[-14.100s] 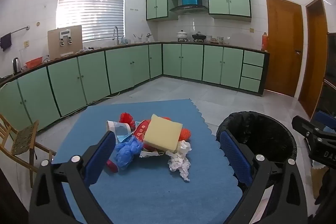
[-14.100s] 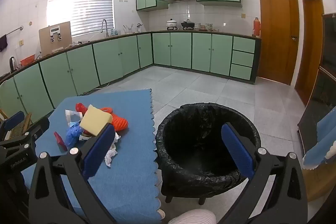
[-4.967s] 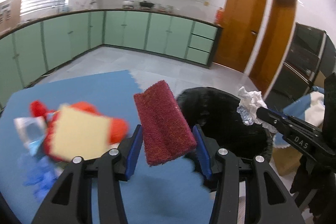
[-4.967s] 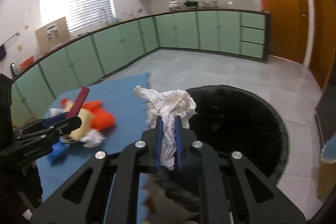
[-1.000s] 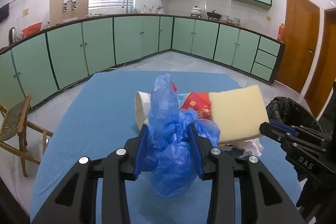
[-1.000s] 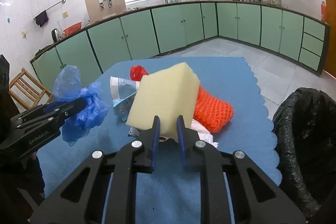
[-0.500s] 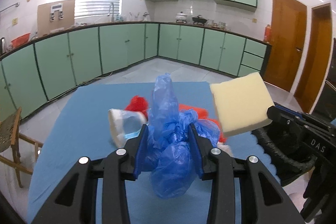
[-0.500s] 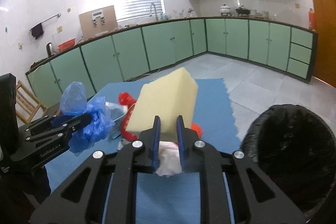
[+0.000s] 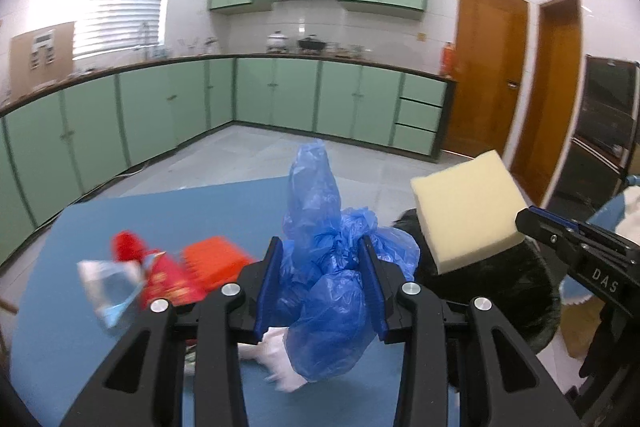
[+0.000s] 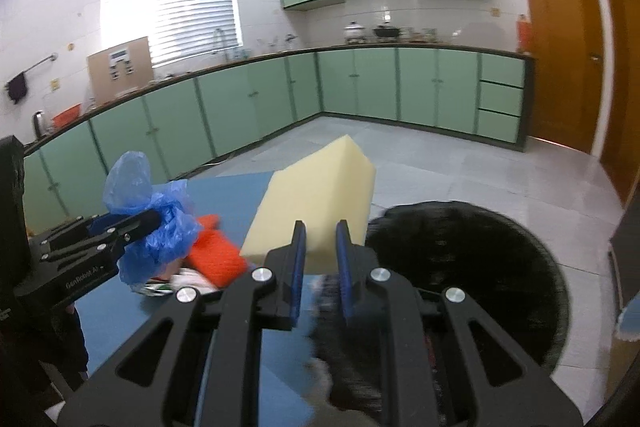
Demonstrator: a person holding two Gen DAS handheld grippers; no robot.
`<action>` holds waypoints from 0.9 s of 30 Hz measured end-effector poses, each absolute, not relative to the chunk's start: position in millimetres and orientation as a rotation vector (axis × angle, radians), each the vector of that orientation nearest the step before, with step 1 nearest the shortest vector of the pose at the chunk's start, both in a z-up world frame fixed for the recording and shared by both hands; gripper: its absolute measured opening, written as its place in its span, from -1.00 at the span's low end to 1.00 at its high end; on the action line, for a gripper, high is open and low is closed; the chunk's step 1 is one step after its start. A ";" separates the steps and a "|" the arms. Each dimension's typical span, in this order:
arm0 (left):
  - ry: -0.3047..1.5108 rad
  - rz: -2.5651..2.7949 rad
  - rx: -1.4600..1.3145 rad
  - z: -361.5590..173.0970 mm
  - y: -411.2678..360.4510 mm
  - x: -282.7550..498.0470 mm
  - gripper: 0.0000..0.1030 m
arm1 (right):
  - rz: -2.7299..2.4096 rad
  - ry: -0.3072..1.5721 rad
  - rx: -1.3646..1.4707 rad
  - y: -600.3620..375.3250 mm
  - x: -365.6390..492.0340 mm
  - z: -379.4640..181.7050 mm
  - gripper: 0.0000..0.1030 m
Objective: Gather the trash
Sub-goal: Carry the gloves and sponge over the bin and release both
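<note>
The black bin [image 10: 480,267] stands beside the blue surface [image 9: 200,211]; the right hand-held gripper [image 10: 321,259] clamps a yellow sponge [image 10: 316,195] near its rim; the left hand-held gripper [image 9: 323,283] clenches a blue bag [image 9: 324,251], which may snag and miss.

The left tongs [image 9: 323,255] are black with blue pads, closed on a translucent blue plastic bag [image 9: 328,267]. The right tongs [image 10: 321,239], also black with blue pads, pinch a pale yellow sponge [image 10: 316,203]. The table [image 9: 160,211] has a plain blue cover. At 9 o'clock lie an orange mesh piece [image 9: 214,261] and a red patterned wrapper [image 9: 168,279]. The bin liner [image 10: 472,267] is black. The cabinets [image 9: 280,95] are mint green.
</note>
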State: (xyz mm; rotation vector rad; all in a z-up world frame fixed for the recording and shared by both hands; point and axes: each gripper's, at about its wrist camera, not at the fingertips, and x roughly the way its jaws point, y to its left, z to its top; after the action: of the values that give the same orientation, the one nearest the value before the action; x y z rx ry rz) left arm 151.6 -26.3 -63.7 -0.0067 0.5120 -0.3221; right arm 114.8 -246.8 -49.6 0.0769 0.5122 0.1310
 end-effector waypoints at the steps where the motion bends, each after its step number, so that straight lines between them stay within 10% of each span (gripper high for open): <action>1: 0.513 -0.340 -0.005 -63.9 -37.3 154.6 -0.26 | 0.112 0.512 0.077 -257.7 114.6 -50.9 -0.73; 14: 0.596 -0.520 0.014 -94.9 -168.6 198.5 -0.06 | -0.053 0.597 0.131 -369.2 127.1 -105.3 -0.59; 21: 0.649 -0.541 0.022 -108.2 -193.6 204.8 0.23 | -0.176 0.627 0.128 -393.5 114.9 -132.7 0.56; 27: 0.623 -0.523 0.030 -95.9 -179.0 199.7 0.30 | -0.185 0.614 0.148 -384.6 104.8 -130.2 0.77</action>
State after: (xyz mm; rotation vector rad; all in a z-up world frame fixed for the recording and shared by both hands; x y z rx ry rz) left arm 199.7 -179.0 -95.9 0.0303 0.6230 -0.5230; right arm 104.8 -384.6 -130.2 0.1475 0.6143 -0.1849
